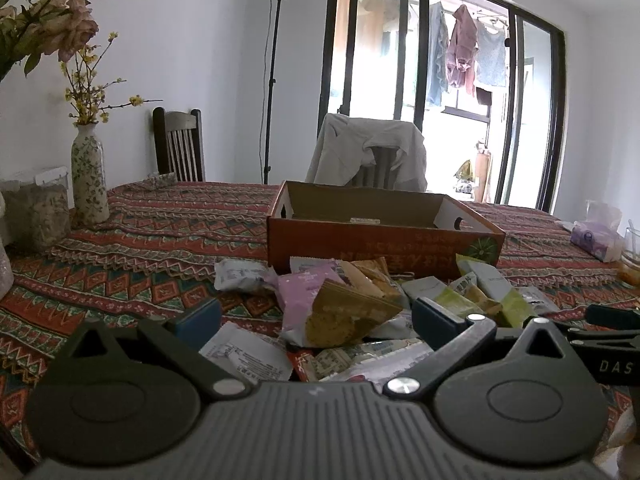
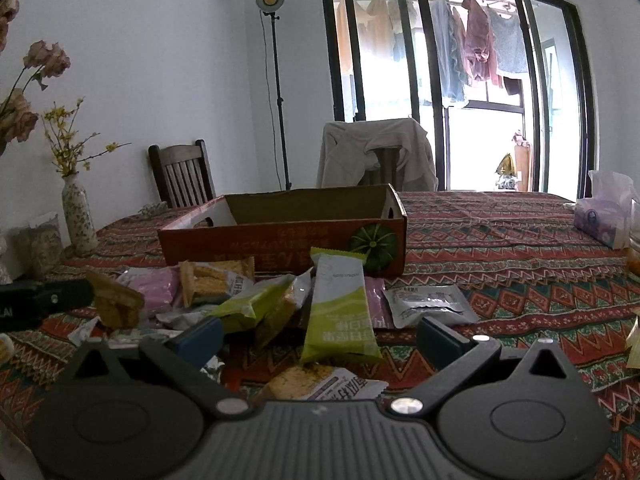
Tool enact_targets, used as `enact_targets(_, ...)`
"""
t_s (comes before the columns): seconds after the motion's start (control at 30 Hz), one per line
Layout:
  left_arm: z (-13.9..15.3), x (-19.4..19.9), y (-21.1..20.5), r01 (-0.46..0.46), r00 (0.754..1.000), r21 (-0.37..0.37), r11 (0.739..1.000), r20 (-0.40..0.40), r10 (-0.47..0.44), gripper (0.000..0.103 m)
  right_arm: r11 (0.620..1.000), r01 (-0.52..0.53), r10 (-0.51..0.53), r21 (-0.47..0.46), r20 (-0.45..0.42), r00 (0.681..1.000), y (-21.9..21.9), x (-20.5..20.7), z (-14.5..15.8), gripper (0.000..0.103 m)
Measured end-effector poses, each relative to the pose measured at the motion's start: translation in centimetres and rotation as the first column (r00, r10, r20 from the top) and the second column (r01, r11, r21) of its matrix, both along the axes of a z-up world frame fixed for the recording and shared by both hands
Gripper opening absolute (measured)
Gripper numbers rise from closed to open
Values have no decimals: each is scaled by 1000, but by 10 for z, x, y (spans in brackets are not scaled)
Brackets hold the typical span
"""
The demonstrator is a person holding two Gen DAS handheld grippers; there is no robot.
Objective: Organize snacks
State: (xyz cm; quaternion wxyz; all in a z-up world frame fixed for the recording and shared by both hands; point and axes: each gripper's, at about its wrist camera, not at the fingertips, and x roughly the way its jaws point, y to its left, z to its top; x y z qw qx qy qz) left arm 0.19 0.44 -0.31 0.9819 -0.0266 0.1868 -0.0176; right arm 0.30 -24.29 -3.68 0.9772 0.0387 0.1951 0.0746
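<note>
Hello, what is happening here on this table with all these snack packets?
A person is starting to organize snacks with two handheld grippers. The left gripper and right gripper are both open and hold nothing, hovering over a loose pile of snack packets on the patterned tablecloth. A green-and-white packet lies between the right gripper's fingers. Behind the pile stands an open red cardboard box; its interior looks almost empty, so sorting has hardly begun.

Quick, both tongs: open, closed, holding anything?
Left tongs: open, holding nothing, over the snack pile.
Right tongs: open, holding nothing; green packet lies between the fingers.
</note>
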Motion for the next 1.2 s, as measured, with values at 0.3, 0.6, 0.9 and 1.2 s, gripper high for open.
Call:
enact_targets(0.3, -2, 0, -2, 14, 1000, -1, 1000, -7, -14, 103, 1000, -1, 1, 1, -8, 1000, -1, 0, -1, 103)
enact_targets(0.6, -4, 1, -2, 18, 1000, -5, 1000, -15, -18, 103, 1000, 2, -2, 3, -13, 1000, -1, 0, -3, 103)
enact_targets(0.9, -6, 1, -2, 18, 1000, -15, 1000, -17, -18, 103, 1000, 3, -3, 1, -19, 1000, 0, 2, -3, 103)
enact_targets(1.2, -6, 1, -1, 22, 1000, -17, 1000, -16, -22, 103, 1000, 2, -2, -1, -22, 1000, 0, 2, -3, 103)
